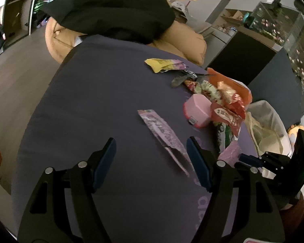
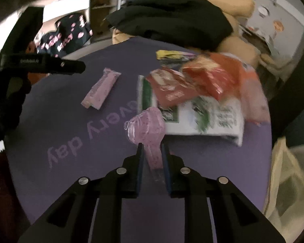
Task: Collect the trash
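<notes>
My right gripper (image 2: 152, 145) is shut on the tail of a crumpled pink wrapper (image 2: 148, 125), just above the purple cloth-covered surface (image 2: 71, 121). The left wrist view shows the same gripper (image 1: 243, 158) and pink wrapper (image 1: 231, 151) at the surface's right edge. My left gripper (image 1: 150, 141) is open over the purple surface, holding nothing. A long flat pink wrapper (image 1: 162, 133) lies under it, close to the right finger. That wrapper (image 2: 101, 89) also shows in the right wrist view, below the left gripper (image 2: 79, 65).
A heap of trash lies at the right: red wrappers (image 1: 227, 113), a yellow wrapper (image 1: 158, 64), an orange bag (image 1: 233, 83), a pink box (image 1: 196, 111), a white-green packet (image 2: 202, 117). A lined bin (image 1: 267, 125) stands beside the edge. Black cloth (image 1: 115, 8) covers tan cushions behind.
</notes>
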